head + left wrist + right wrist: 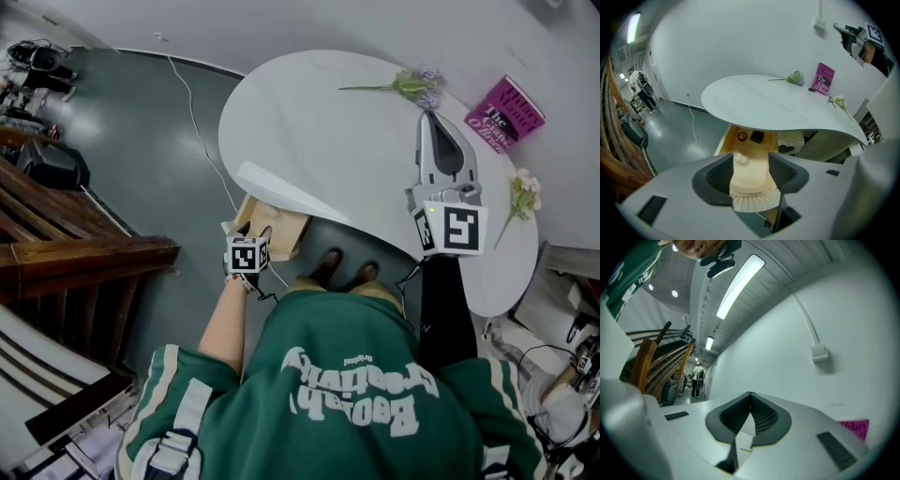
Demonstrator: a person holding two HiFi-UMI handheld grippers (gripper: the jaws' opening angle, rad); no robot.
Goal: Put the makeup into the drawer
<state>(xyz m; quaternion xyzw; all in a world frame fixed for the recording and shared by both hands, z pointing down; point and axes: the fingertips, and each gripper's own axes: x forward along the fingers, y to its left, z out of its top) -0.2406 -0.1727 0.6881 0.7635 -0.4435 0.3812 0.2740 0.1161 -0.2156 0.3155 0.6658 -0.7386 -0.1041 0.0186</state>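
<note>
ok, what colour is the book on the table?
The book is magenta with white lettering; clearest in the head view.

Lab-like hall, white wall (pixel 740 42), grey floor (pixel 141 131), ceiling strip light (pixel 740 284), wooden staircase (pixel 66 253), trailing cable (pixel 192 112)

White table (pixel 328 131), magenta book (pixel 511 112), pale-wood drawer (pixel 281 225), green jacket (pixel 347 375); small case (pixel 756 136) prob. black.
</note>
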